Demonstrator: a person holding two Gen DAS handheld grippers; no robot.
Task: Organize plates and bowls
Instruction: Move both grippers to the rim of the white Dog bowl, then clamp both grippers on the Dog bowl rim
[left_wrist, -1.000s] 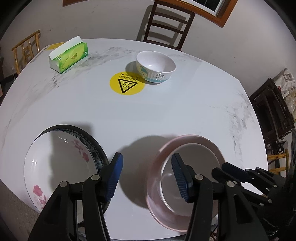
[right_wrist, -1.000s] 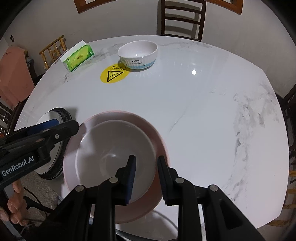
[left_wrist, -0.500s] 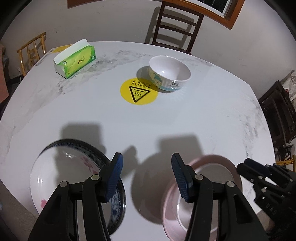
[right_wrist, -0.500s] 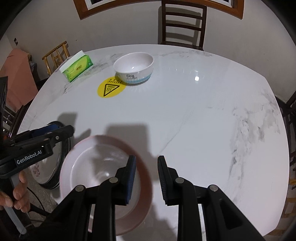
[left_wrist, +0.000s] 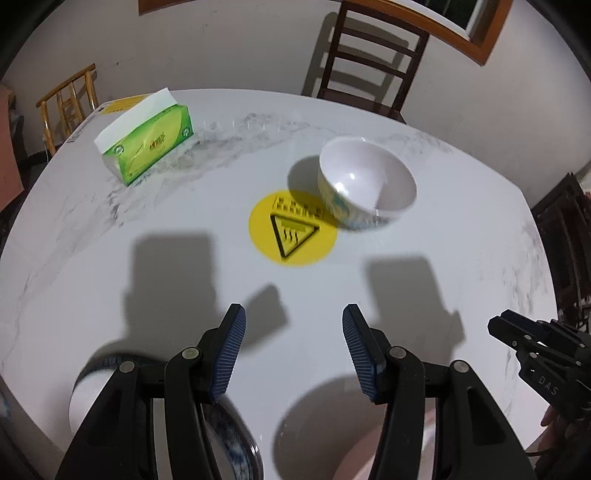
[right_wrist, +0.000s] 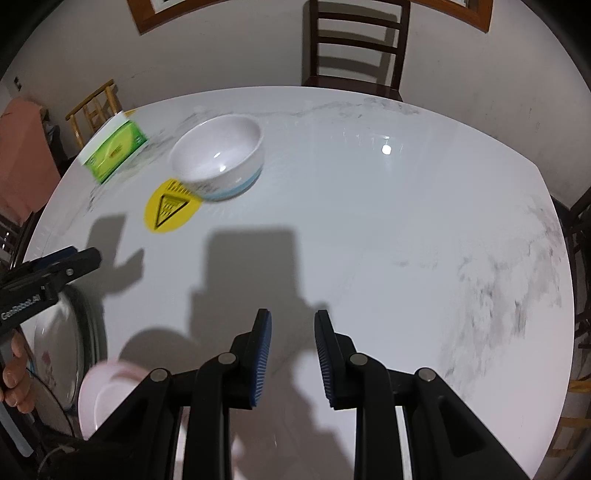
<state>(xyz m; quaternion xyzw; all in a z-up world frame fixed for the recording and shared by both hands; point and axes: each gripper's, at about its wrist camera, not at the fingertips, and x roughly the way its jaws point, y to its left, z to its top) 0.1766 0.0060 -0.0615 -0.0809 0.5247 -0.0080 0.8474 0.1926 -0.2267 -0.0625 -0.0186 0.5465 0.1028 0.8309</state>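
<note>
A white bowl (left_wrist: 367, 188) (right_wrist: 218, 162) stands upright at the far side of the marble table (left_wrist: 110, 266) (right_wrist: 406, 221), beside a yellow warning sticker (left_wrist: 293, 232) (right_wrist: 171, 210). My left gripper (left_wrist: 293, 325) hovers open over bare tabletop, nothing between its blue pads. My right gripper (right_wrist: 293, 325) is open by a narrower gap, also with nothing in it. Under the left gripper's arms lie a floral plate with a dark rim (left_wrist: 88, 402) (right_wrist: 62, 343) and a pink plate (left_wrist: 325, 424) (right_wrist: 107, 387), both partly hidden. Each gripper shows at the edge of the other's view.
A green tissue box (left_wrist: 146, 142) (right_wrist: 112, 149) sits at the far left of the table. A dark wooden chair (left_wrist: 369, 51) (right_wrist: 356, 44) stands behind the far edge, a light wooden chair (left_wrist: 68, 99) at the left. A hand (right_wrist: 14, 380) holds the left gripper.
Both grippers have moved forward across the table, away from the two plates, which slid down to the bottom of the views. The bowl and sticker appear nearer. Neither jaw gap changed.
</note>
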